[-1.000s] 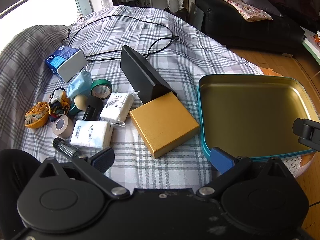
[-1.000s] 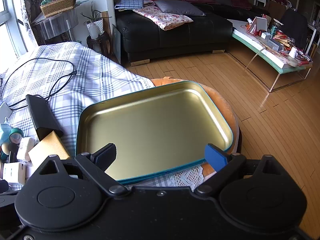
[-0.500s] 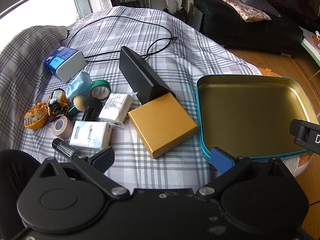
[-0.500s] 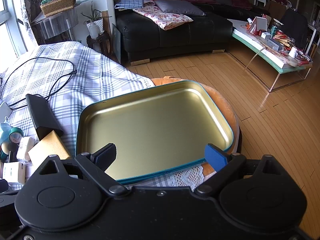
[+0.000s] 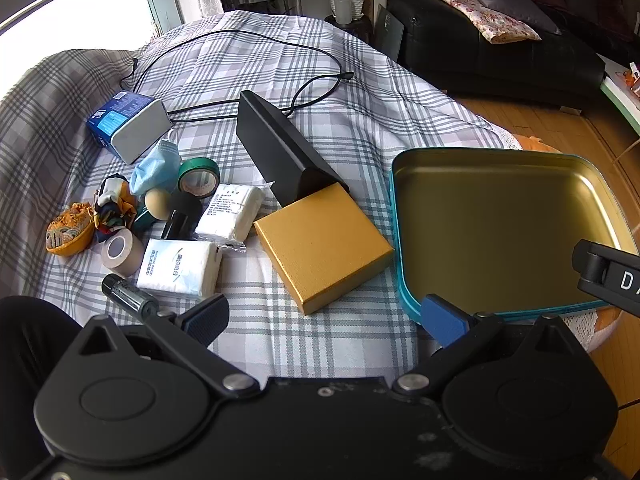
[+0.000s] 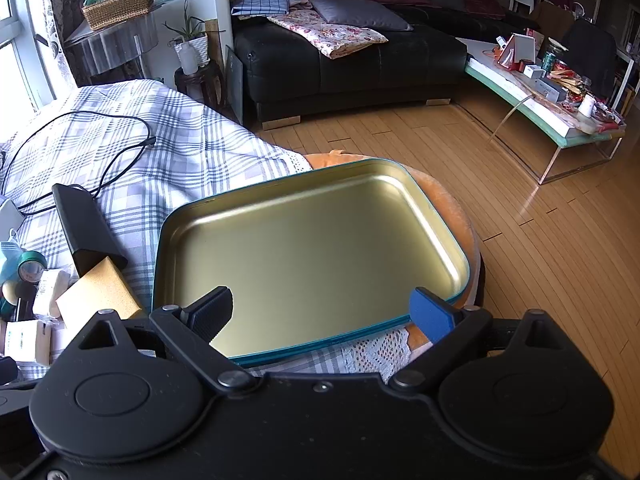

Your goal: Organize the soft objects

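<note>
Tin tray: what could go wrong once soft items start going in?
The tin tray sits partly on an orange cushion past the bed edge, so pressing down may tip it. The tissue pack touches a black tube and tape roll; the open left tool may snag them.

A shallow teal-rimmed gold tin tray point(image 5: 400, 240) lies empty at 3 o'clock. At 9 o'clock cluster two white tissue packs point(image 5: 180, 267), a crumpled blue face mask point(image 5: 154, 168) and a colourful cloth bundle point(image 5: 114, 208).
</note>
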